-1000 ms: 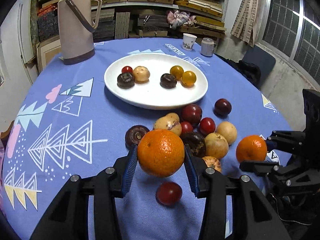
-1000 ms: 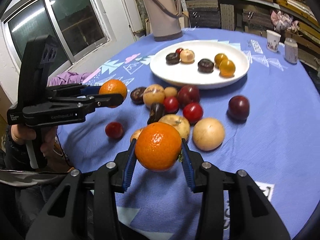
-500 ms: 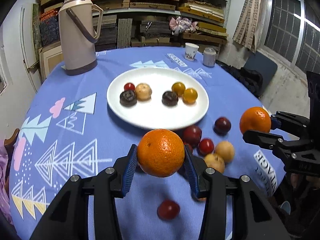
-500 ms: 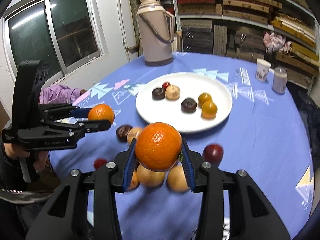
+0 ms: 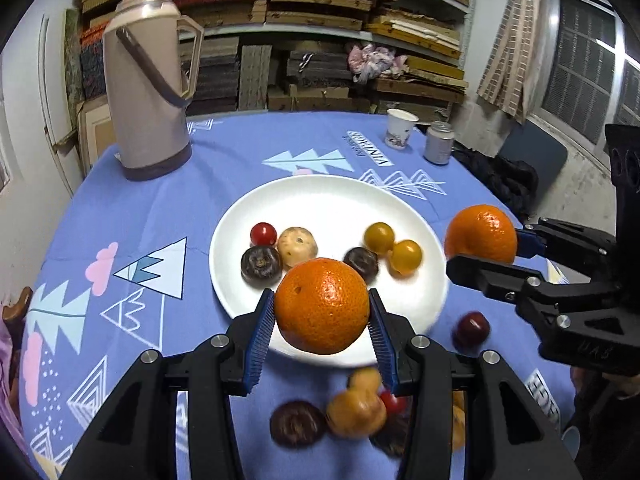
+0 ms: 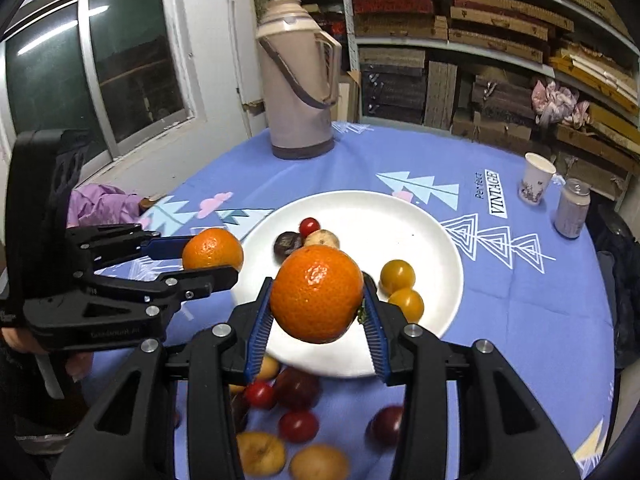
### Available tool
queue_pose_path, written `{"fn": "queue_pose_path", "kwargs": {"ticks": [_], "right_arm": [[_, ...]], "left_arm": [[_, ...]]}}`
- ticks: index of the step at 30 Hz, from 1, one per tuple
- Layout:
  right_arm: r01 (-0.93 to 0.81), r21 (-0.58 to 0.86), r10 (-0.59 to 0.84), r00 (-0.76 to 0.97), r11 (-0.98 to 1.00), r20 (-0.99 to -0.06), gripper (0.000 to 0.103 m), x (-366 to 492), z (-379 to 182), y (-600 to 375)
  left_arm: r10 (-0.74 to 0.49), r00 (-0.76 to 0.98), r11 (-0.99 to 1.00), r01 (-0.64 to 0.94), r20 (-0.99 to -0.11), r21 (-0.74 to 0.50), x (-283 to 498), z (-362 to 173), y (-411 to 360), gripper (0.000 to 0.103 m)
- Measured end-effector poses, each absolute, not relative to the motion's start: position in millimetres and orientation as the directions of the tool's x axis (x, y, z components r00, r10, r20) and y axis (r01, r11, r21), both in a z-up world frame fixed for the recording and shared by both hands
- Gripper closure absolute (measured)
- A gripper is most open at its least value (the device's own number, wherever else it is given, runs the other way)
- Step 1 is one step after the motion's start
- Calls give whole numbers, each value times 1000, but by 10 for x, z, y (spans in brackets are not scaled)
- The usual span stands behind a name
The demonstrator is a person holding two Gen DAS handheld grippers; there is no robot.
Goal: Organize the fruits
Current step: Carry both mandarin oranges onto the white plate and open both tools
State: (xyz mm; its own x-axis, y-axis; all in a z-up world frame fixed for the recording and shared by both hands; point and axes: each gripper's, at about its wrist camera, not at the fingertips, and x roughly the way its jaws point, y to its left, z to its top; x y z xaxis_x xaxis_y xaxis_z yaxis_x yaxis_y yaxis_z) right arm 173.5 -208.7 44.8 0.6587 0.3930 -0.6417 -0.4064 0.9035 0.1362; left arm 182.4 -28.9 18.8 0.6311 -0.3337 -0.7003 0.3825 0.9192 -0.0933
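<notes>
The left orange (image 5: 322, 306) sits clamped between the blue pads of the left gripper (image 5: 322, 320), held in the air over the near rim of the white plate (image 5: 332, 196). The right orange (image 6: 316, 294) is pinched the same way in the right gripper (image 6: 318, 316), also above the plate's near edge; in the left view it shows off the plate's right side. On the plate lie a red cherry tomato (image 5: 263, 233), a tan fruit (image 5: 297, 246), two dark fruits (image 5: 261, 264) and two yellow ones (image 5: 393, 246). More red, tan and dark fruit lies loose on the blue tablecloth (image 5: 132, 216) nearer the grippers, blurred. Beyond the plate stand a thermos (image 5: 146, 88), a paper cup (image 5: 400, 128) and a can (image 5: 439, 142)
</notes>
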Motion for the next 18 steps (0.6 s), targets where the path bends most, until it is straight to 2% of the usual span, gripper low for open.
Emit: {"fn": "queue_pose_path", "kwargs": {"ticks": [9,18], "right_arm": [[-373,198,395,585,907,-708,62,2305,-19,-2077],[-358,192,373,552,914,-746,62,2547,-269,-2035]], "left_arm": [[-315,574,931,340,-756,-131,2294,-134,-277,57],[-297,542,937,323,-786,-132,2527,-348,-305,57]]}}
